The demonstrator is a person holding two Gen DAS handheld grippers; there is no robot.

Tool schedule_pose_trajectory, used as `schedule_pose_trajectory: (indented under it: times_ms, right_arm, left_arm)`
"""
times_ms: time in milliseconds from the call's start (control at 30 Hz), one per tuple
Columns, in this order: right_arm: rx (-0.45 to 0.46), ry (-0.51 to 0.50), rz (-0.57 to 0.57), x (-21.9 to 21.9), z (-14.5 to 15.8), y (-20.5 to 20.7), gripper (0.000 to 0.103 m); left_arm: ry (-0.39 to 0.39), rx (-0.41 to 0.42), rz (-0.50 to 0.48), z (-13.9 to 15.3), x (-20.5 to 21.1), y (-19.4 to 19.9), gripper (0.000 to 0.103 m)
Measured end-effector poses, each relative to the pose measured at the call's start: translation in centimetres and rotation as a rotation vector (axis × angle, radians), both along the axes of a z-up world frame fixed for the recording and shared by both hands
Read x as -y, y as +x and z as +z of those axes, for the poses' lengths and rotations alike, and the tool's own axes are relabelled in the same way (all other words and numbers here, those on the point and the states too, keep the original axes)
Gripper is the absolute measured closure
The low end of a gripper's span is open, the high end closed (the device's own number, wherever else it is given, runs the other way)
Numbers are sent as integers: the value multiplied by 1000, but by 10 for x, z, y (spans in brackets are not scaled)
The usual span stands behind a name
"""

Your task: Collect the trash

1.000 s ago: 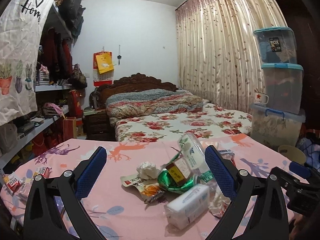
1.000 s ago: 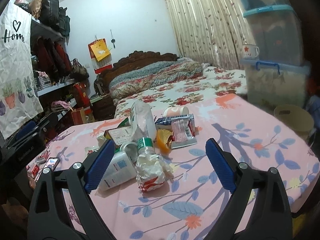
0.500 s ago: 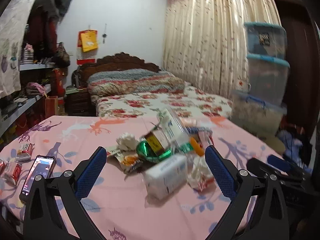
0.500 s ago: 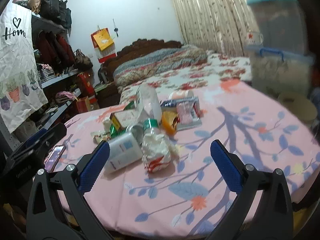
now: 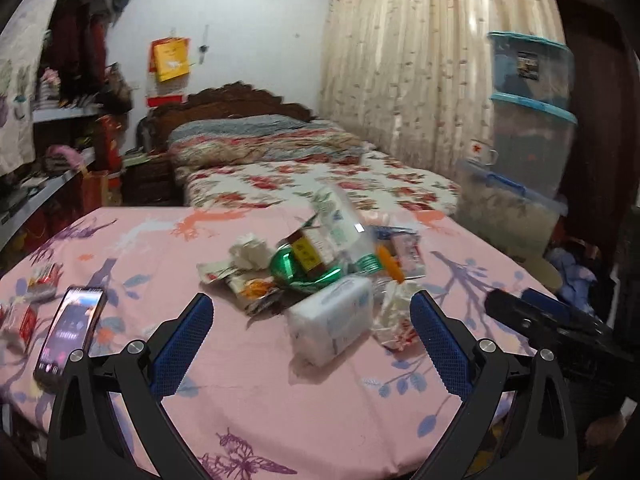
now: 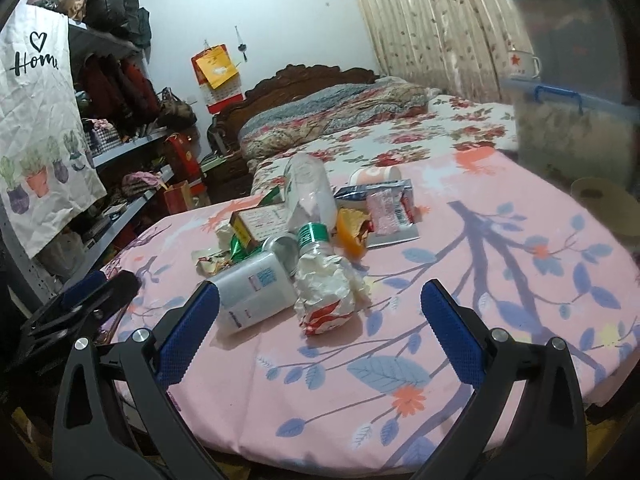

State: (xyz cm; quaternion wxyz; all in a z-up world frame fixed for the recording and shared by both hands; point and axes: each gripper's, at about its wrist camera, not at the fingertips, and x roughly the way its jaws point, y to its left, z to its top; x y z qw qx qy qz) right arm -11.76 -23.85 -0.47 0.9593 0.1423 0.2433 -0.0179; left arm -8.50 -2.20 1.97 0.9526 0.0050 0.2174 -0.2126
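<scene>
A heap of trash lies mid-table on a pink flowered cloth (image 5: 280, 408) (image 6: 500, 280). It holds a white tissue pack (image 5: 332, 324) (image 6: 256, 294), a crumpled paper wrapper (image 6: 326, 294) (image 5: 394, 320), a clear plastic bottle (image 6: 310, 196) (image 5: 340, 228), a green foil wrapper (image 5: 298, 268), an orange piece (image 6: 350, 232) and a small carton (image 6: 260, 220). My left gripper (image 5: 312, 344) is open, just short of the tissue pack. My right gripper (image 6: 320, 332) stands open near the crumpled wrapper, with nothing between its fingers.
A phone (image 5: 70, 330) and small red packets (image 5: 24, 320) lie at the table's left edge. A bed (image 5: 312, 176) stands behind the table. Stacked storage boxes (image 5: 524, 152) and a basket (image 6: 604, 204) are on the right, cluttered shelves (image 6: 112, 152) on the left.
The left gripper view has swung left and tipped down, bringing the phone into sight. The right gripper has opened a little wider and dipped toward the heap.
</scene>
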Motion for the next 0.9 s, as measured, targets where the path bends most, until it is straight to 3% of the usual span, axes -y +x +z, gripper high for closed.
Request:
schedule_pose_trajectory:
  times_ms: [167,333,533,733,900]
  right_arm:
    - [43,-74,-30,1,17,4,3]
    - [136,-141,-24,2,51,14,3]
    - [222,-79,-53,5,72,15,3]
    - [174,-58,-44,-1,53,18,3]
    - [192,-67,-41,-2,54,13,3]
  left_arm:
    - [88,152,36,21,15,1,9]
    - [96,223,115,51,18,25,9]
    - [70,177,230,73,9,56,9]
    - [116,161,235,62,16,55,9]
    - [117,151,230,60,16,55,9]
